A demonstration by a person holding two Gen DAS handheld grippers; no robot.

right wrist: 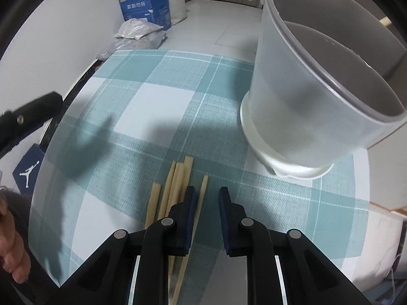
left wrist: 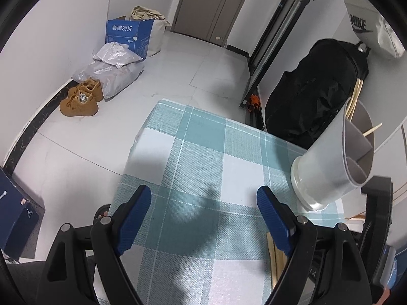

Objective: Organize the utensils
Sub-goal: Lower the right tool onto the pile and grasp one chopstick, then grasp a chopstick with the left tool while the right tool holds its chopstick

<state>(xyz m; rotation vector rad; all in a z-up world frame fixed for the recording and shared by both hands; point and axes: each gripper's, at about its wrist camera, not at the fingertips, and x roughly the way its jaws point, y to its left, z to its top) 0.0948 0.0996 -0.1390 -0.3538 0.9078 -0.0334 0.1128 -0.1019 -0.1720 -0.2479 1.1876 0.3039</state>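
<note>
On the bench, under its teal checked cloth, a loose bundle of pale wooden chopsticks lies just in front of the right tongs, with one stick running under the left pad and on between the jaws. These tongs stand narrow, but I cannot tell that the pads press on anything. The left tongs gape wide over bare cloth, holding nothing. The translucent utensil holder stands close beyond, to the right, its grey divider already keeping a few sticks (seen from the left wrist). Chopsticks like these are probably light, stiff and smooth, apt to roll or pivot if pinched at a tip; a grip near mid-length, across the stick, looks safest.
</note>
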